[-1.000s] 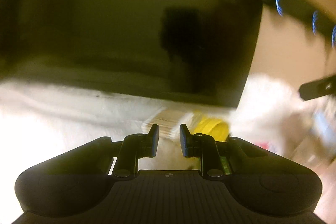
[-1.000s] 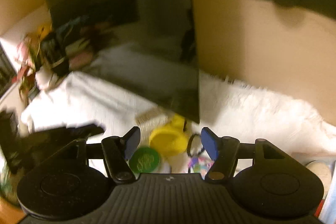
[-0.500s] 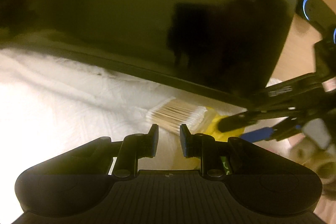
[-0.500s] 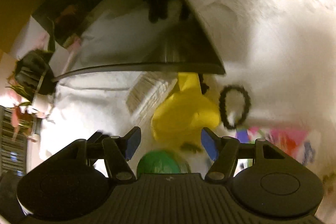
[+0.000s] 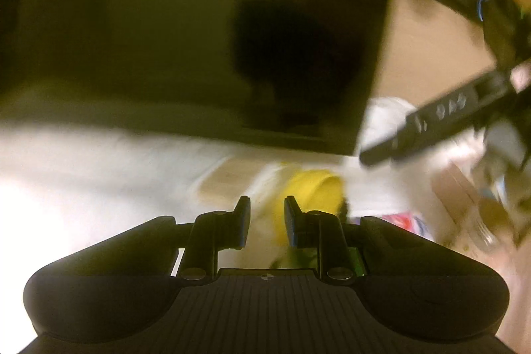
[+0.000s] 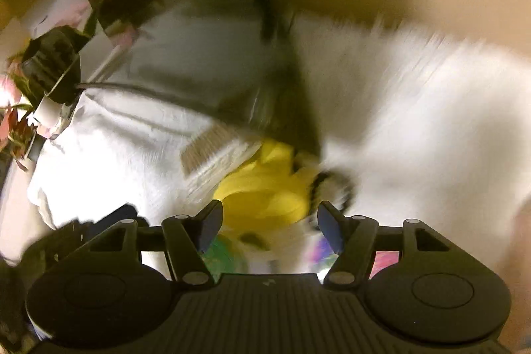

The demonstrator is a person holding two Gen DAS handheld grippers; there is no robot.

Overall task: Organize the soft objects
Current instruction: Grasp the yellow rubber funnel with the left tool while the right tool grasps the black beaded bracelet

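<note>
White fluffy cloth (image 6: 415, 108) covers our table; our right gripper (image 6: 268, 221) is spread wide, our left gripper (image 5: 264, 219) nearly pinched empty. We think the yellow soft thing (image 6: 265, 198) squishes, so grab its middle.

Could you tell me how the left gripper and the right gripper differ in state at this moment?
The left gripper has its jaws drawn near each other with only a narrow gap, while the right gripper has its jaws spread wide. The left gripper's jaws frame bare white cloth; the right gripper's jaws frame the soft yellow object. Both hold nothing, and both views are motion-blurred.
</note>
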